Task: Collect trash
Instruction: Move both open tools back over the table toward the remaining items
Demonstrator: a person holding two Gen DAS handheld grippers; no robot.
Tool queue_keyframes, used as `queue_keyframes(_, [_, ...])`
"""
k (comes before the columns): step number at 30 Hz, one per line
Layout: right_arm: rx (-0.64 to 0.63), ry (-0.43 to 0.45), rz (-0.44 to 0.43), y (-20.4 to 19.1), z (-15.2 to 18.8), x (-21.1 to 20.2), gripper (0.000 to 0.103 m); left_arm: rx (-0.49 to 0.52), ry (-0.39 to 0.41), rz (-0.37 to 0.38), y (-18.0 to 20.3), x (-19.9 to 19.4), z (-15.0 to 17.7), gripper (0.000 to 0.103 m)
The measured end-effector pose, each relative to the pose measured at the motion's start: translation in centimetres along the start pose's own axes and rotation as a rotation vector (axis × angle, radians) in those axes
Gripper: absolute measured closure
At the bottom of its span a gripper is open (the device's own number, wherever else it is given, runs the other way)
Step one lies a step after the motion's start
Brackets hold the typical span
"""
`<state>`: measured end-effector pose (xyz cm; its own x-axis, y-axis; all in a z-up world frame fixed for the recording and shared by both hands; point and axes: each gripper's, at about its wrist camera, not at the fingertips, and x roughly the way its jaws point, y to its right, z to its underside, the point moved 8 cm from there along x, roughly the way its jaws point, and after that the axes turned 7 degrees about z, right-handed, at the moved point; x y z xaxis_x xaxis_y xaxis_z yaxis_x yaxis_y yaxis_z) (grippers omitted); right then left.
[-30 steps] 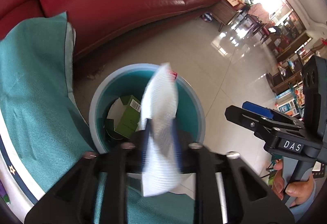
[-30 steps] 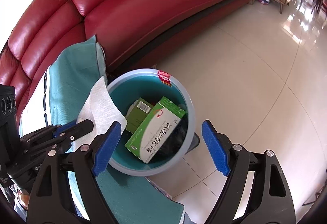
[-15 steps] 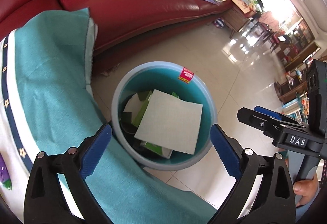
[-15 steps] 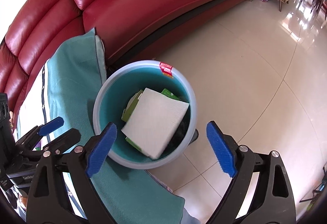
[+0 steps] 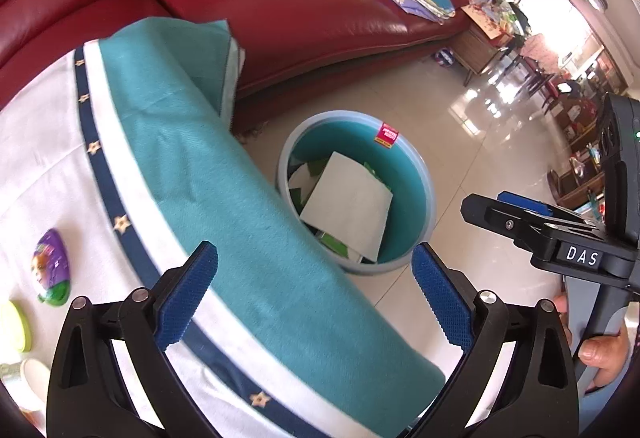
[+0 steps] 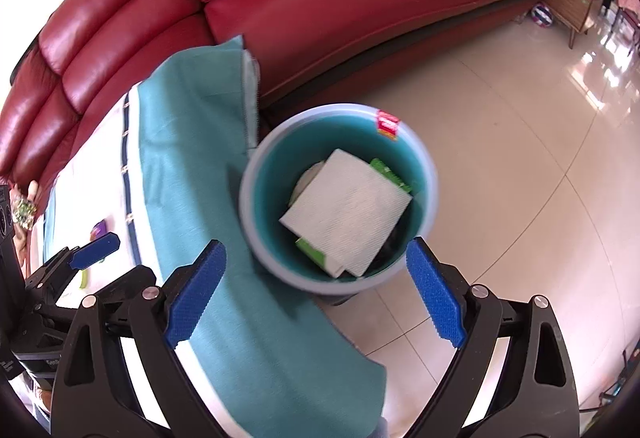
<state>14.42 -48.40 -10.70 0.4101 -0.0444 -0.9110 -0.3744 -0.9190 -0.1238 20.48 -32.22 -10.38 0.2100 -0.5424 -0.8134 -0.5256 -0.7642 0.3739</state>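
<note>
On the surface at far left, trash not yet collected: a purple wrapper at nine o'clock in the left wrist view, a yellow-green piece just below it, a pale item cut off by the frame edge at eight o'clock. Judged roughly midway, with several pieces left to fetch.

Further right, past the teal cloth border, on the floor at the surface's edge: the bin, already holding a white napkin laid flat on top of green cartons. That portion done.

Left gripper: fingers spread wide, nothing between them, having just been opening. Napkin at twelve o'clock from the fingertips, well apart and lower down inside the bin; purple wrapper out at nine o'clock, outside the fingers.

Right gripper: fingers likewise spread and empty, having just been opening. Napkin at twelve o'clock between the fingertip lines but clear of both, down in the bin.
</note>
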Motion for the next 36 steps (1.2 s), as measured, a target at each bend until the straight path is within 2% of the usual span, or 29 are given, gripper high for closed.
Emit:
queue_keyframes(7, [-0.056, -0.021, -0.038, -4.7, 2.2, -0.7, 0.015, -0.026, 0.025, -0.043, -2.6, -4.3, 3.2, 0.004])
queue_keyframes(13, [-0.153, -0.033, -0.065, -10.0, 3.8, -1.2, 0.015, -0.08, 0.053, -0.084, -6.2, -8.0, 6.5, 0.004])
queue_keyframes(24, [-0.359, -0.06, -0.101, -20.4, 7.2, -1.4, 0.015, -0.238, 0.132, -0.136, -14.5, -14.8, 13.0, 0.004])
queue_keyframes(31, [-0.592, -0.018, -0.126, -28.1, 10.0, -1.9, 0.015, -0.356, 0.185, -0.177, -20.6, -19.5, 18.1, 0.004])
queue_keyframes(36, [-0.745, -0.054, -0.13, -33.8, 12.1, -0.9, 0.015, -0.425, 0.192, -0.216, -24.5, -21.5, 21.0, 0.004])
